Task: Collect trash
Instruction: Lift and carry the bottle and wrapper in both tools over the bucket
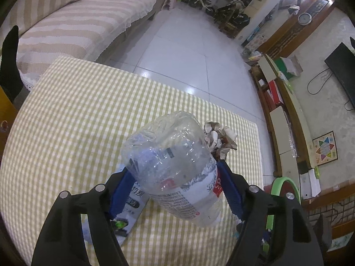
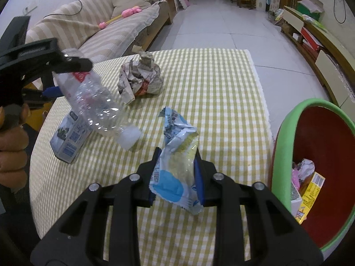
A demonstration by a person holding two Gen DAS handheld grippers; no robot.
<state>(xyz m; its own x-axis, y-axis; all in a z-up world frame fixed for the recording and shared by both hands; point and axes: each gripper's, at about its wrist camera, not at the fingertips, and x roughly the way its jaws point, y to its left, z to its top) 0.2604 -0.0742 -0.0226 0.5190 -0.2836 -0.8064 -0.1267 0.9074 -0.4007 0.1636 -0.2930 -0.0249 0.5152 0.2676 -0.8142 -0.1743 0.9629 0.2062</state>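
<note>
My left gripper is shut on a clear plastic bottle, held above the checked table; in the right wrist view the bottle hangs tilted, cap end down, near the table. My right gripper is shut on a blue and white snack wrapper just above the table. A crumpled newspaper ball lies on the table beyond; it also shows in the left wrist view. A small milk carton lies under the bottle, and shows in the left wrist view. A red bin with a green rim stands at the table's right.
The bin holds several pieces of trash, among them a yellow box. The checked tablecloth covers the table. A striped sofa stands at the far left, a low cabinet along the right wall, tiled floor between.
</note>
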